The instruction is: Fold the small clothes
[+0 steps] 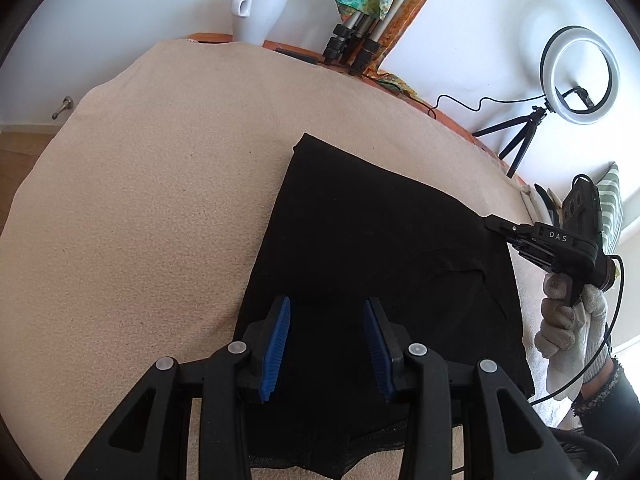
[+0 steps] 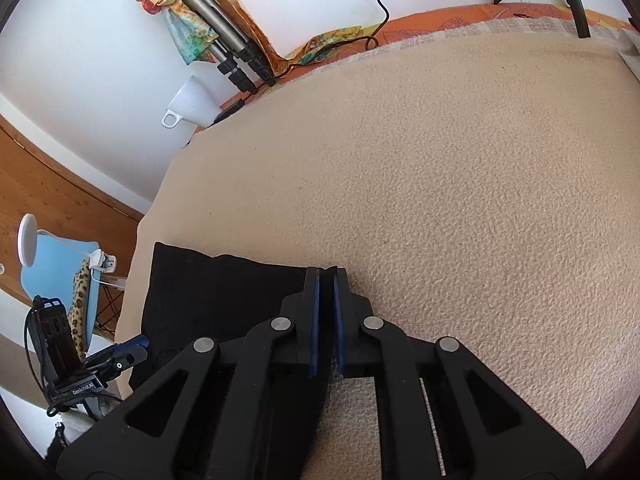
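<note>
Item: black garment (image 1: 372, 248), laid flat on the beige blanket (image 1: 160, 200), right of centre.

Left gripper (image 1: 326, 344): spread wide, poised over the near hem, holding nothing.

Right gripper (image 2: 326, 320): pressed together, pinching the far-right corner.

Progress: apparently partway (one layer seemed doubled already); further folds judged outstanding, none yet final.

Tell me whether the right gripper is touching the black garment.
Touching. In the right wrist view the right gripper is nearly shut with the black garment pinched between its pads; the left wrist view shows its tip at the cloth's edge.
</note>
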{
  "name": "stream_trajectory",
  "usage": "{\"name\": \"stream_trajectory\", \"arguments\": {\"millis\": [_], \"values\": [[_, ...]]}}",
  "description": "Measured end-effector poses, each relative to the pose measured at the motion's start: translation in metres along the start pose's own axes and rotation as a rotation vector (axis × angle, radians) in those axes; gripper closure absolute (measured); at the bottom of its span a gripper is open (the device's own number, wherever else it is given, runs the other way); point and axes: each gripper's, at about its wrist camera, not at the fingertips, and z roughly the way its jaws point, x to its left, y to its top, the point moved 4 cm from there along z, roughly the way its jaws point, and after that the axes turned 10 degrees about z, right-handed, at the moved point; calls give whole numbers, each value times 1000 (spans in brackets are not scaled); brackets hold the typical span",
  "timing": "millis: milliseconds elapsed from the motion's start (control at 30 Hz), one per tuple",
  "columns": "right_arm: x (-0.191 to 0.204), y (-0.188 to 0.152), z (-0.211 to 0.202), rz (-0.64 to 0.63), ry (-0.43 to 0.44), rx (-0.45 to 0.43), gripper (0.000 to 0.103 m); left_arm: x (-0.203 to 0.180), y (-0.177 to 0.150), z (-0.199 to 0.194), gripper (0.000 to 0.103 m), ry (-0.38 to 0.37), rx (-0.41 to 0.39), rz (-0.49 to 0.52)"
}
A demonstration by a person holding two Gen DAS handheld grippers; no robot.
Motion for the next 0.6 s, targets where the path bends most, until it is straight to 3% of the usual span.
{"name": "stream_trajectory", "arguments": {"millis": [67,300,433,600], "values": [[-1,2,-4,27,29,8,89,2,0,-5,61,8,-11,-3],[-13,-4,-28,65,86,19,86,20,-5,-30,51,7,-60,-41],[-21,-12,-38,93,120,39,69,37,-15,-44,46,-31,-83,-128],[-24,-18,-45,100,122,40,67,51,-37,-49,39,-105,-81,-283]]}}
